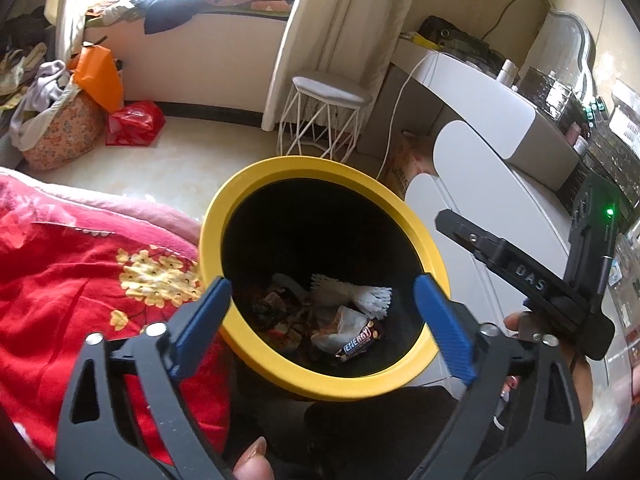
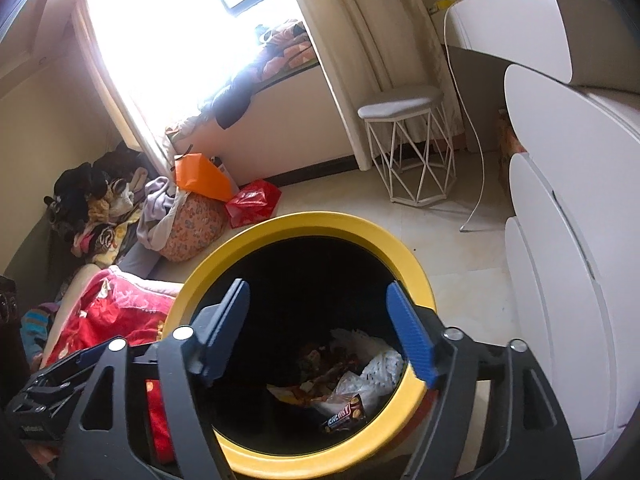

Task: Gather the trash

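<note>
A black trash bin with a yellow rim (image 1: 304, 165) (image 2: 320, 220) stands on the floor beside a bed. Inside it lie a dark snack-bar wrapper (image 1: 358, 341) (image 2: 345, 414), crumpled white paper (image 1: 372, 298) (image 2: 382, 366), clear plastic and other scraps. My left gripper (image 1: 322, 282) hangs over the bin's mouth, open, its blue pads wide apart with nothing between them. My right gripper (image 2: 317, 285) is also over the bin, open and empty. In the left wrist view, the right gripper's black body (image 1: 528, 276) shows at the right, held by a hand.
A red flowered blanket (image 1: 80, 280) lies left of the bin. White rounded drawers (image 2: 560, 260) stand to its right. Further back are a white wire stool (image 2: 412, 148), a red bag (image 2: 252, 200), an orange bag (image 2: 202, 178), and piled clothes at the left.
</note>
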`<state>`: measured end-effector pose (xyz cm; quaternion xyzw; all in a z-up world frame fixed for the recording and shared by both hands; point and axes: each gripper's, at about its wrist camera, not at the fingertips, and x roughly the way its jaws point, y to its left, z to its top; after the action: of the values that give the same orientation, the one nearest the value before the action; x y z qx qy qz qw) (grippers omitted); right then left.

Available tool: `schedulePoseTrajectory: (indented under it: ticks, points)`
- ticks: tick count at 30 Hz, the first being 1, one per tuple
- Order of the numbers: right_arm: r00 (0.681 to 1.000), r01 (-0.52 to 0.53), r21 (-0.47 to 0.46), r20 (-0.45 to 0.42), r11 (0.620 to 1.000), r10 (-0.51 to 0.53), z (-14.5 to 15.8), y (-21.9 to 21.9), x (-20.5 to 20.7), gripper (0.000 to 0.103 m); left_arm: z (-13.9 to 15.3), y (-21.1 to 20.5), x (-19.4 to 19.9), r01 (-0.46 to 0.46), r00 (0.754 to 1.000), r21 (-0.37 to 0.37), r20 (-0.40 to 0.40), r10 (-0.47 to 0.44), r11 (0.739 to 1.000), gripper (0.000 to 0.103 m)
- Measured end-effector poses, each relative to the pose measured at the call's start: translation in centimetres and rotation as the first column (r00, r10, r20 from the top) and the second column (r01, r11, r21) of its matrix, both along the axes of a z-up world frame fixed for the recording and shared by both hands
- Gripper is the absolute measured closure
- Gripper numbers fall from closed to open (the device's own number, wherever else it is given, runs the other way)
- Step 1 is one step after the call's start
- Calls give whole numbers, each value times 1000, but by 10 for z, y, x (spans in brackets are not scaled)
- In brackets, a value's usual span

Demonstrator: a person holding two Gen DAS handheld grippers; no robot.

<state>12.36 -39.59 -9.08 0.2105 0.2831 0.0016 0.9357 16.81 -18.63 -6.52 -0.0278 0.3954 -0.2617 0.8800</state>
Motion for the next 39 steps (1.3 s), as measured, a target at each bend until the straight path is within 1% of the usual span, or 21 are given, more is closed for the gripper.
schedulePoseTrajectory:
  ticks: [1,2,6,15,20,27,31,35,39]
  points:
    - [1000,2,-2,2,1000,-2,1,0,-1,26,1,1,0,-3,1000,-1,2,3,1000,11]
    - [1000,4,-4,5,1000,-4,2,0,-2,23,3,4,-1,-7,1000,-3,5,7,1000,11]
    - [1000,4,-16,15,1000,-4,9,4,-5,17,8,11,-4,-28,999,3,19,28,1000,11]
    - [999,-23,-47,34,999,25,20,23,-9,12,18,36,-10,-110,993,14,33,109,994,11]
    - [997,-56,-87,51,995,61,26,40,-18,7,23,52,-19,-155,987,19,44,154,988,11]
    - [992,-80,-130,84,988,91,32,61,-34,7,28,77,-34,-227,972,13,73,225,974,11]
    - [989,-98,-157,95,983,113,33,73,-43,7,31,94,-45,-274,958,11,88,272,962,11]
    - [985,-109,-179,115,978,131,35,82,-51,7,33,105,-55,-302,948,15,107,299,953,11]
    - [977,-116,-199,154,973,148,39,91,-62,7,35,117,-68,-346,930,24,138,340,938,11]
